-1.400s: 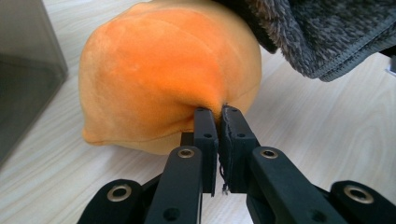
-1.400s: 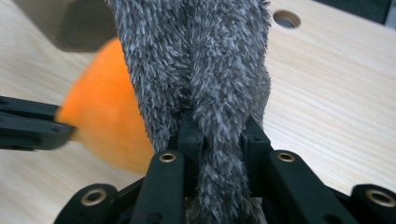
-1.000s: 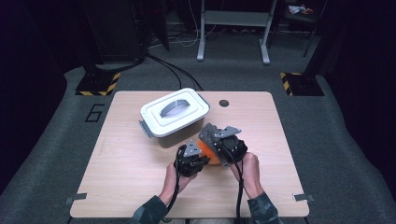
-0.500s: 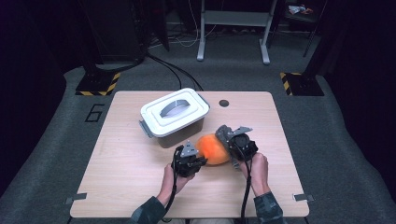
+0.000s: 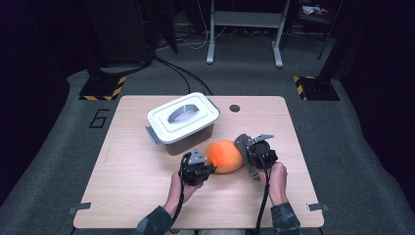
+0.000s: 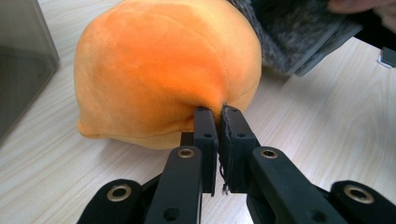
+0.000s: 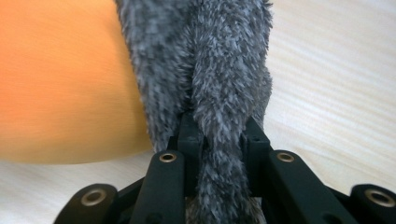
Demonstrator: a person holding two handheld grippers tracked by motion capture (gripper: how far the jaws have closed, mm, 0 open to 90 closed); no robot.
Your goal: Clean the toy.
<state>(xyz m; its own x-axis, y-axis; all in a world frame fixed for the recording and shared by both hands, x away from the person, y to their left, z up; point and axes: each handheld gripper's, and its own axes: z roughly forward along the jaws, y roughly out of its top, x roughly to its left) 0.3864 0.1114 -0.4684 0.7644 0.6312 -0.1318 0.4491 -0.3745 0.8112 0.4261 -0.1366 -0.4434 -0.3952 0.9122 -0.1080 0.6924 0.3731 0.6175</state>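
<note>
An orange plush toy (image 5: 225,155) with a grey furry part (image 5: 243,144) lies on the wooden table (image 5: 137,186) between my two grippers. My left gripper (image 5: 205,164) is at its left side. In the left gripper view the left gripper (image 6: 219,114) is shut on a small fold of the orange plush (image 6: 163,70), with the grey fur (image 6: 294,37) behind it. My right gripper (image 5: 249,149) is at the toy's right end. In the right gripper view the right gripper (image 7: 217,130) is shut on a thick tuft of grey fur (image 7: 219,70), the orange body (image 7: 60,84) to its left.
A grey box with a white handled lid (image 5: 182,120) stands just behind and left of the toy. A small dark round hole (image 5: 234,108) sits near the table's far edge. Bare tabletop lies at the front left and at the right.
My right gripper has moved right and down with the grey fur. The orange plush, mostly hidden between the grippers before, now lies stretched out on the table. The left gripper stayed put.
</note>
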